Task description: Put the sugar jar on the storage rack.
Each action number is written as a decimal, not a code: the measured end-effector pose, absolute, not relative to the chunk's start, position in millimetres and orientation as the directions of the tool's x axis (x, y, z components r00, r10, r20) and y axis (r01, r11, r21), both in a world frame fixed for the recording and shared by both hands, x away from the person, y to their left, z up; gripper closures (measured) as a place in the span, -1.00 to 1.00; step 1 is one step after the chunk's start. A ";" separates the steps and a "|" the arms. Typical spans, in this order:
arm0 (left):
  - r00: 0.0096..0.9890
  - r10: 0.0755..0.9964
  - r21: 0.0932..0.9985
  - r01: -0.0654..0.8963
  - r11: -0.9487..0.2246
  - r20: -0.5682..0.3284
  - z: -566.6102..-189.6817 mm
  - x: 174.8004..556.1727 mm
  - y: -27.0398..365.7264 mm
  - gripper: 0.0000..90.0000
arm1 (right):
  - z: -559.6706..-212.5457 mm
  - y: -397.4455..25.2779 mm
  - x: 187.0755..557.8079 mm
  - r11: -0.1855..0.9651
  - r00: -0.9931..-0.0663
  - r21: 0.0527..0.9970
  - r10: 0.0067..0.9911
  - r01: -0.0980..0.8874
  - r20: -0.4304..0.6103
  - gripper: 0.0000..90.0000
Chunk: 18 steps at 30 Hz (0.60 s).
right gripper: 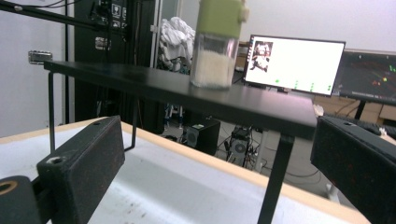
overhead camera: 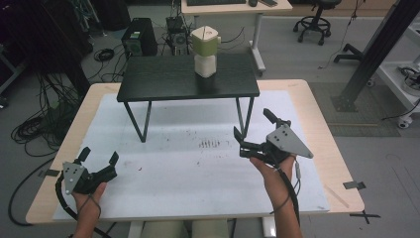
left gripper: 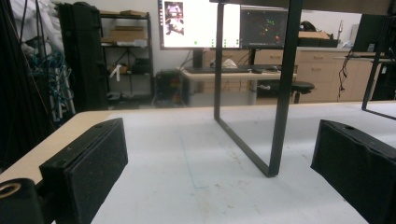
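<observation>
A small black stand (overhead camera: 188, 79) sits toward the far side of a white mat (overhead camera: 188, 163) on the wooden table (overhead camera: 317, 124), and everything else is placed against it. On the stand's top, near its right end, stands a jar (overhead camera: 205, 52) with a green lid and a clear body filled with something white and granular. It is upright and alone on the surface.

The right gripper (overhead camera: 255, 131) is held in the person's right hand (overhead camera: 270, 171) in front of the stand's right legs, just off the near right corner and lower than the stand's top. Its jaws are spread wide with nothing between them, and a grey three-cornered plate rides on top. In the right gripper view the black jaws frame the stand's edge from below, with the jar (right gripper: 217, 44) above and between them, well apart from both pads.

The left gripper (overhead camera: 99, 156) is held in the left hand (overhead camera: 89, 196) well in front of the stand's left legs, near the left edge of the mat. Its jaws are also wide apart and empty. The left gripper view looks low across the mat at the stand's thin black leg frame (left gripper: 275, 116), which stands between the two jaws but farther off, touching neither.

Small dark specks mark the mat in front of the stand, between the two grippers.
</observation>
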<state>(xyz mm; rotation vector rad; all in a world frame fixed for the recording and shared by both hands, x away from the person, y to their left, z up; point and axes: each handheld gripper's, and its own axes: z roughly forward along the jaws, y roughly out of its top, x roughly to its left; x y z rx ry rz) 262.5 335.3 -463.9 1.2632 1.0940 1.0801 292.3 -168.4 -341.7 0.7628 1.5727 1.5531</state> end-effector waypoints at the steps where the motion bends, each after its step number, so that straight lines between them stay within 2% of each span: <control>1: 0.160 0.987 1.000 -0.004 0.018 -0.017 -463.8 262.4 335.4 -0.92 | -345.5 -169.3 291.9 0.068 -0.511 0.992 0.852 -0.102 -0.111 -0.93; 18: 0.160 0.987 1.000 -0.005 0.018 -0.017 -463.9 262.4 335.3 -0.92 | -415.4 -180.7 291.8 0.001 -0.446 1.000 0.895 -0.024 -0.012 -0.93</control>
